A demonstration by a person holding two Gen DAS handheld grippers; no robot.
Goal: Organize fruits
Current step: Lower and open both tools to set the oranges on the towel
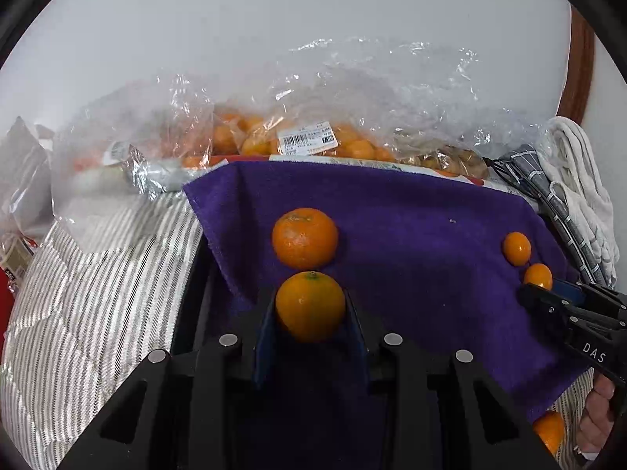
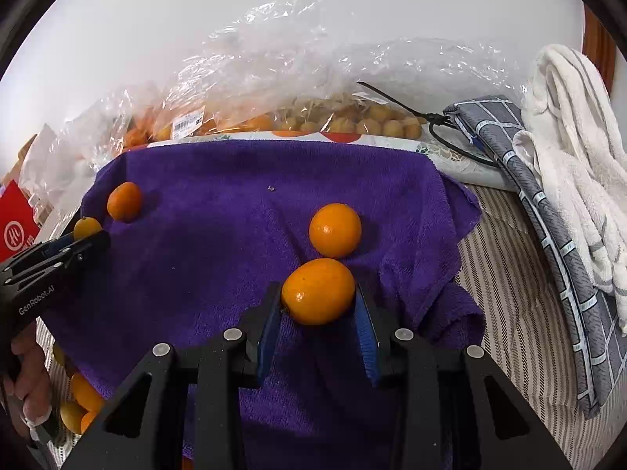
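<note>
**Both grippers clamped on citrus over the purple towel**

Black gripper bodies filled the bottom of each wrist view. Between the blue pads of the left gripper sat a mandarin, pressed on both sides, its green stem scar facing up. Just beyond it, nearly touching, a second mandarin rested on the purple towel.

The right gripper was likewise closed on a smaller, smooth oval fruit, a kumquat, with both pads against its sides. Another kumquat lay on the towel just past it, close but whether touching could not be told.

From the left wrist view the right gripper entered at the right edge, with its two kumquats beside it; from the right wrist view the left gripper came in at the left edge, with its mandarins by its tip. The two pairs of fruit were well apart on the towel.

Behind the towel, clear plastic bags held more orange fruit, one bearing a barcode label. A white towel and a grey checked cloth lay at the right, on striped bedding. Several loose orange fruits sat off the towel's near edge, beside a hand on the left gripper's handle.
</note>
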